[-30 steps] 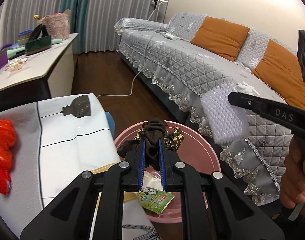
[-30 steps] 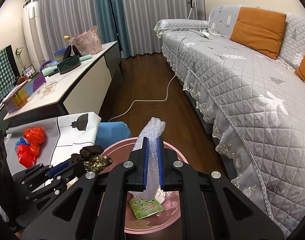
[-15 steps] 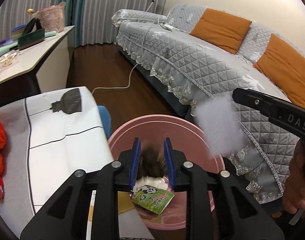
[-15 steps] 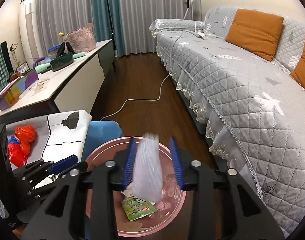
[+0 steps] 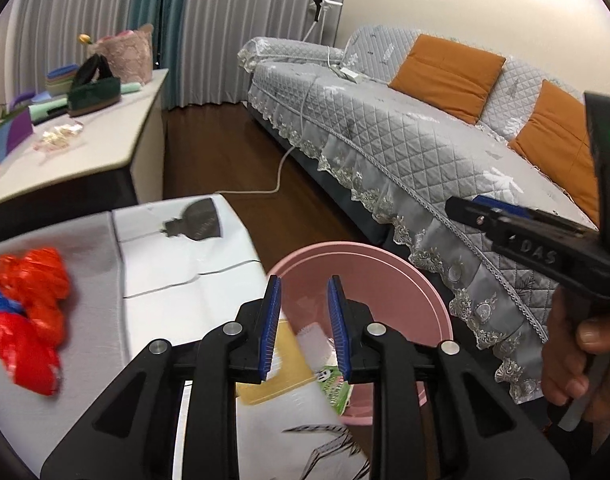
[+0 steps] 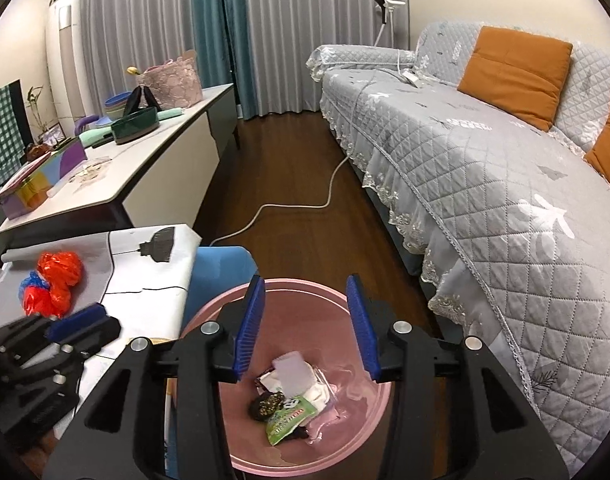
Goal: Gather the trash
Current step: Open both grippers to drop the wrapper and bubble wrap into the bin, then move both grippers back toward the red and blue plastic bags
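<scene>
A pink basin stands on the floor by the white low table; it also shows in the left wrist view. In it lie a bubble-wrap piece, a dark patterned cloth and a green wrapper. My right gripper is open and empty above the basin. My left gripper is open and empty over the table edge and the basin's rim. Red and blue plastic bags lie on the table to the left, also in the right wrist view.
A grey quilted sofa with orange cushions runs along the right. A white cable crosses the wood floor. A long white sideboard with boxes and bowls stands at the left. A blue stool sits beside the basin.
Both grippers opened: the left dropped the dark cloth and the right dropped the bubble wrap into the basin. The left gripper then moved left toward the table.
</scene>
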Motion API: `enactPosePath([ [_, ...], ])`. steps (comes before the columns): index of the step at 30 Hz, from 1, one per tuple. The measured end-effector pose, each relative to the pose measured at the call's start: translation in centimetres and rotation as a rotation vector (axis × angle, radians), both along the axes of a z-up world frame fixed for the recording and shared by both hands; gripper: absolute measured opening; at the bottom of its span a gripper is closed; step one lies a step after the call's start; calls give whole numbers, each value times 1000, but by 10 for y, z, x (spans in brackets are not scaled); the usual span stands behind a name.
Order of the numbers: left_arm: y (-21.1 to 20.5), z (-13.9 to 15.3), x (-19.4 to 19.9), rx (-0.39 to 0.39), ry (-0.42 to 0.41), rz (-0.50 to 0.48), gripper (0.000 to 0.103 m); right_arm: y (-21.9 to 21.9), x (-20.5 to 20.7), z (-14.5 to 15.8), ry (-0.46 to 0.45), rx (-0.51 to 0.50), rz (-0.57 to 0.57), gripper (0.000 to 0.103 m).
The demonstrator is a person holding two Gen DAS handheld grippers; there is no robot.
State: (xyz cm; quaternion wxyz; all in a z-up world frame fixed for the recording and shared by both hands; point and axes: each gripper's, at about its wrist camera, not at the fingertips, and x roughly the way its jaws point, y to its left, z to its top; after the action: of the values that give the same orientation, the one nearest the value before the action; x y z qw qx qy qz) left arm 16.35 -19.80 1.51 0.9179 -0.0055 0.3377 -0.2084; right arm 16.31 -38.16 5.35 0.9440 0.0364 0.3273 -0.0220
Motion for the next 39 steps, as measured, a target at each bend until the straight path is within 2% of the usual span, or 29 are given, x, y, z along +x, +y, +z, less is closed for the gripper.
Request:
enactPosePath([
  [12,75,48,-20,14,-43,48,24,46,-15,14,-70,-14,72,43],
  [21,144,74,-25,69,-94,101,24,76,-20,10,-81,-54,118,43],
  [24,174,73,-22,66,-96,152,24,83,-20,6,-79,-52,127,43],
  [28,211,63,-17,22,-75,230,24,91,-20,5,-89,-38,140,42],
  [32,248,49,-13,-23,-39,296,24,100,-18,2,-87,18,158,35],
  [39,287,32,-7,-45,7,361,24,127,-9,-5,-76,98,203,32],
])
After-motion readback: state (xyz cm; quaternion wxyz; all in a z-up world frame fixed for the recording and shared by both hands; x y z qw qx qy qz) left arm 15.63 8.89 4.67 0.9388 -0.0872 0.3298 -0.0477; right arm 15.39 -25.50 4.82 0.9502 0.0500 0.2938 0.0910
